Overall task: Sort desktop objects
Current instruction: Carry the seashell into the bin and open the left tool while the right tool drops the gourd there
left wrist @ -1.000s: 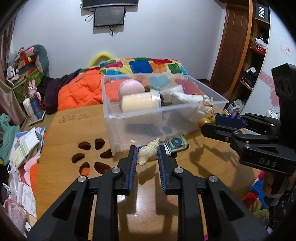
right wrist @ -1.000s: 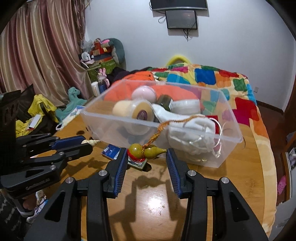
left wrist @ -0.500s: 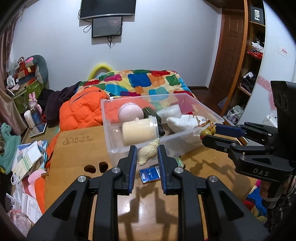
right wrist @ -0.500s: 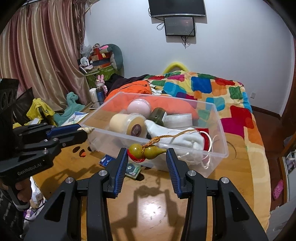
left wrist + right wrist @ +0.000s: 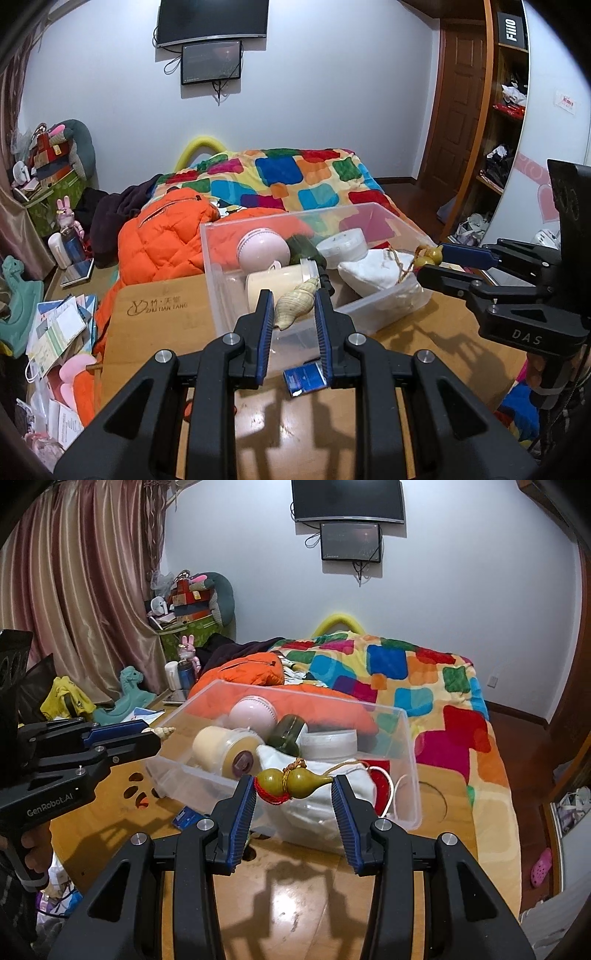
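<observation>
Left wrist view: our left hand-held gripper [image 5: 293, 314] is closed narrow on the shell [image 5: 295, 304], which hangs above the near wall of the clear box [image 5: 391, 314]. In the right wrist view our right hand-held gripper [image 5: 293, 794] holds the gourd [image 5: 291, 779] lengthwise between its pads, the red tassel at the left pad and the thin stem at the right one; the cord runs up from its waist and lies over the white cloth [image 5: 314, 771] in the box. The gourd is also just above the near wall.

We judge that the step is to carry both things over the rim and release them inside. To do it well, we should bring each one clearly past the wall before we open, because both sit very near the edge and could fall back on the surface [image 5: 295, 897]. The shell is best put in the free corner beside the cream jar [image 5: 275, 282], not on top of it, since it can roll. For the gourd, we should lower it onto the cloth and open slowly, so the cord does not catch on a pad. The blue card [image 5: 304, 378] is not yet in the box.
</observation>
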The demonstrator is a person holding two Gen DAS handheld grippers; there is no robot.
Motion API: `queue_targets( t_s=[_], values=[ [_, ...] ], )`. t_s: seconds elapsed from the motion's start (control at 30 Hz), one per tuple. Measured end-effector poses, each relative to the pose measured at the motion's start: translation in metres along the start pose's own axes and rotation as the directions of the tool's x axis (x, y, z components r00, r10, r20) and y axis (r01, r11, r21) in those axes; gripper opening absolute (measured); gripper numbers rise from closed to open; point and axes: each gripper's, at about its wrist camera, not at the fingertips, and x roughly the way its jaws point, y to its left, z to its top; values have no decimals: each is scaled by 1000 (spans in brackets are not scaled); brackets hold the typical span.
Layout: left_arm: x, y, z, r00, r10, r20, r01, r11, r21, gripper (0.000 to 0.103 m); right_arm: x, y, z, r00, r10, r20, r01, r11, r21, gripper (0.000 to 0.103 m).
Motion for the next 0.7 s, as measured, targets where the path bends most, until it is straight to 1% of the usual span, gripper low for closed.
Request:
queue_targets(
  t_s=[0.2, 0.4, 0.57, 0.7],
  values=[
    [8, 5, 11, 1000, 5, 6, -5, 1000, 0, 22, 2, -4, 10, 1000, -16, 10, 16, 1000, -22, 36],
    [20, 13, 16, 1000, 18, -1, -18, 1000, -7, 22, 15, -11, 15, 1000, -26, -3, 26, 999, -22, 36],
    [26, 14, 12, 1000, 13, -12, -14, 1000, -14, 22, 13, -11, 4, 1000, 17, -21, -17, 1000, -16, 37],
    [34, 14, 9, 1000, 9, -28, -9, 1000, -8, 22, 9, -10, -15, 996, 67, -54, -65, 997, 28, 37]
  ],
)
